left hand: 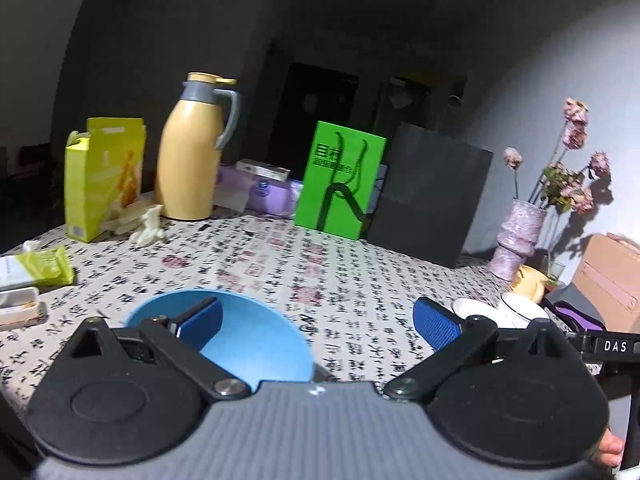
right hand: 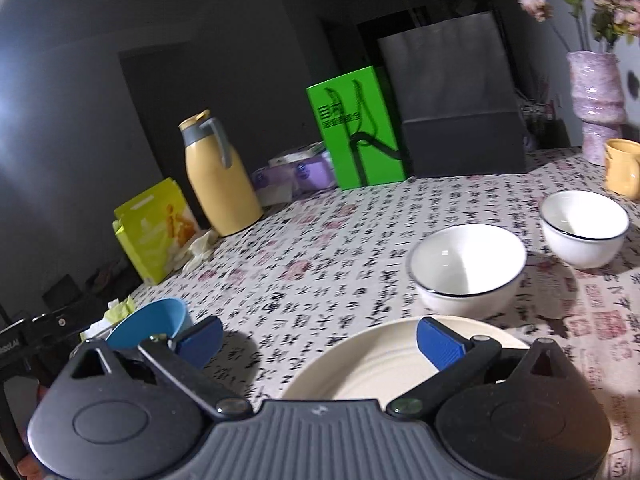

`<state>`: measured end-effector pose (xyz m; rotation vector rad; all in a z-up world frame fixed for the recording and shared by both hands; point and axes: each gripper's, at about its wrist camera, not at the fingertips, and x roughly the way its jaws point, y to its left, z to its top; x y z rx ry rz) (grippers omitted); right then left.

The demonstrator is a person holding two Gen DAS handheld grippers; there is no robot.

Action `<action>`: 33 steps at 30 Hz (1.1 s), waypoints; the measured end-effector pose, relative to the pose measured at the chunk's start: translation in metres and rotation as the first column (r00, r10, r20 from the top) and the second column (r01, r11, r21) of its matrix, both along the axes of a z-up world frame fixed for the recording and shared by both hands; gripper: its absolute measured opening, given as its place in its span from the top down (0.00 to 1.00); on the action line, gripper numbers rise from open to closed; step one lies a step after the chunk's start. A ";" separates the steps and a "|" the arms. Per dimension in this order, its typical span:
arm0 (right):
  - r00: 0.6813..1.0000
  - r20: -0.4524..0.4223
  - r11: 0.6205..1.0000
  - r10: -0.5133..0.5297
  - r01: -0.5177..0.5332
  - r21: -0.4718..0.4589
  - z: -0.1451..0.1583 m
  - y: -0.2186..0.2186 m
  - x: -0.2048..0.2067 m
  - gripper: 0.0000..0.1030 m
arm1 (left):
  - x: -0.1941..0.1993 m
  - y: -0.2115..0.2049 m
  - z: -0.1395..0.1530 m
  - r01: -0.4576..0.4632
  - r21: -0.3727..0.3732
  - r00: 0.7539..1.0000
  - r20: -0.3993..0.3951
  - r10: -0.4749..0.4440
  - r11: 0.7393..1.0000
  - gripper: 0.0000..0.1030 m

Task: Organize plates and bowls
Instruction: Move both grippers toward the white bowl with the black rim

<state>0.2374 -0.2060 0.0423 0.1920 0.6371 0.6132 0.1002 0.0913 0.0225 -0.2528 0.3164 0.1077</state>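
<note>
A blue bowl [left hand: 256, 344] sits on the patterned tablecloth just below my left gripper [left hand: 318, 326], which is open, its left finger over the bowl. The bowl also shows in the right wrist view [right hand: 152, 320], at the left. My right gripper [right hand: 320, 340] is open above a cream plate [right hand: 376, 364], its right finger over the plate. Two white bowls with dark rims stand beyond the plate, one near [right hand: 468, 268] and one further right [right hand: 582, 232]. They show at the right in the left wrist view [left hand: 516, 312].
A yellow thermos [left hand: 192, 156], a yellow-green box [left hand: 104, 176], a green bag [left hand: 340, 180], a dark paper bag [left hand: 428, 196], purple tissue packs [left hand: 260, 192] and a vase of dried flowers [left hand: 516, 236] line the back. A yellow mug [right hand: 622, 168] stands right. A wipes pack [left hand: 36, 268] lies left.
</note>
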 end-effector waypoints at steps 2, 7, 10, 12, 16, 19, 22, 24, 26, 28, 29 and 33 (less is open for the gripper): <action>1.000 -0.009 1.000 -0.020 0.020 0.005 -0.003 -0.011 0.002 0.00 | 0.004 -0.008 -0.001 0.011 0.009 1.000 -0.006 -0.011 1.000 0.00; 0.997 -0.013 0.997 -0.071 0.071 0.003 -0.008 -0.033 0.007 0.00 | 0.013 -0.022 -0.001 0.031 0.011 0.999 -0.011 -0.031 0.999 0.00; 0.995 -0.015 0.995 -0.102 0.102 0.008 -0.010 -0.048 0.010 0.00 | 0.021 -0.030 -0.001 0.048 0.013 0.999 -0.025 -0.048 0.999 0.00; 0.993 -0.017 0.993 -0.119 0.119 0.009 -0.012 -0.055 0.013 0.00 | 0.026 -0.036 -0.001 0.062 0.019 0.998 -0.031 -0.062 0.998 0.00; 0.990 -0.017 0.990 -0.139 0.139 0.000 -0.012 -0.069 0.019 0.00 | 0.036 -0.047 -0.001 0.086 0.013 0.995 -0.046 -0.086 0.996 0.00; 0.991 -0.011 0.991 -0.136 0.136 -0.009 -0.010 -0.075 0.024 0.00 | 0.045 -0.055 -0.001 0.100 0.005 0.993 -0.060 -0.099 0.995 0.00; 0.992 -0.003 0.991 -0.129 0.129 -0.022 -0.006 -0.081 0.030 0.00 | 0.054 -0.064 -0.001 0.115 -0.001 0.991 -0.070 -0.115 0.993 0.00; 0.992 0.001 0.992 -0.123 0.123 -0.030 -0.004 -0.085 0.034 0.00 | 0.061 -0.071 0.000 0.127 -0.002 0.989 -0.080 -0.127 0.992 0.00; 0.994 0.003 0.993 -0.114 0.114 -0.037 -0.001 -0.089 0.040 0.00 | 0.068 -0.077 0.001 0.141 -0.005 0.986 -0.091 -0.140 0.990 0.00; 0.994 0.006 0.993 -0.108 0.108 -0.047 0.001 -0.092 0.044 0.02 | 0.076 -0.084 0.002 0.152 -0.008 0.983 -0.104 -0.152 0.988 0.00; 0.994 0.005 0.993 -0.106 0.107 -0.052 0.002 -0.093 0.047 0.02 | 0.080 -0.087 0.003 0.155 -0.011 0.982 -0.111 -0.155 0.988 0.00; 0.995 -0.028 0.992 -0.101 0.098 -0.082 0.005 -0.097 0.061 0.10 | 0.099 -0.097 0.004 0.168 -0.040 0.973 -0.156 -0.172 0.985 0.00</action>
